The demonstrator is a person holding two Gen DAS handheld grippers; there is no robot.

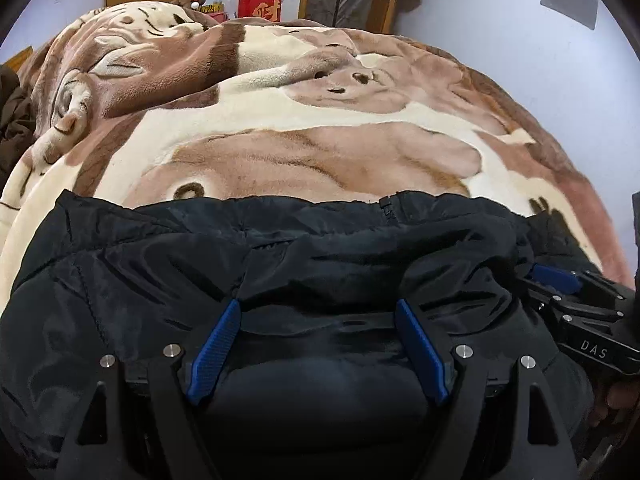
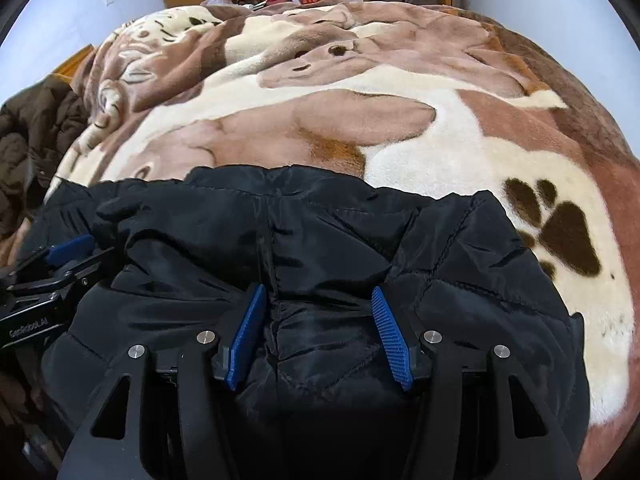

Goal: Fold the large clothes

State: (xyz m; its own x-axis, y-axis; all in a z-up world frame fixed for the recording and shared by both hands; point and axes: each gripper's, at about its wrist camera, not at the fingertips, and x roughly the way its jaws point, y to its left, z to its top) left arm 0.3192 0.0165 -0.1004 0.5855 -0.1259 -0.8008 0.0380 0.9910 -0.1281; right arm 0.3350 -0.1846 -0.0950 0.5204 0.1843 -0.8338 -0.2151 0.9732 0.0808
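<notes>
A black padded jacket (image 1: 280, 248) lies folded at the near edge of the bed; it also shows in the right wrist view (image 2: 320, 232). My left gripper (image 1: 318, 306) is open, its blue pads (image 1: 216, 344) spread wide over the jacket's near fold, with cloth bulging between them. My right gripper (image 2: 318, 294) is open too, its blue pads (image 2: 390, 336) standing apart over a quilted seam of the jacket. Each gripper shows at the side of the other's view: the right one in the left wrist view (image 1: 560, 280), the left one in the right wrist view (image 2: 70, 248).
The bed is covered by a plush brown and cream animal-print blanket (image 1: 320, 120), also in the right wrist view (image 2: 440, 140). A dark brown coat (image 2: 36, 132) lies at the bed's left edge. Boxes and a red bag (image 1: 260, 4) stand behind the bed by wooden doors.
</notes>
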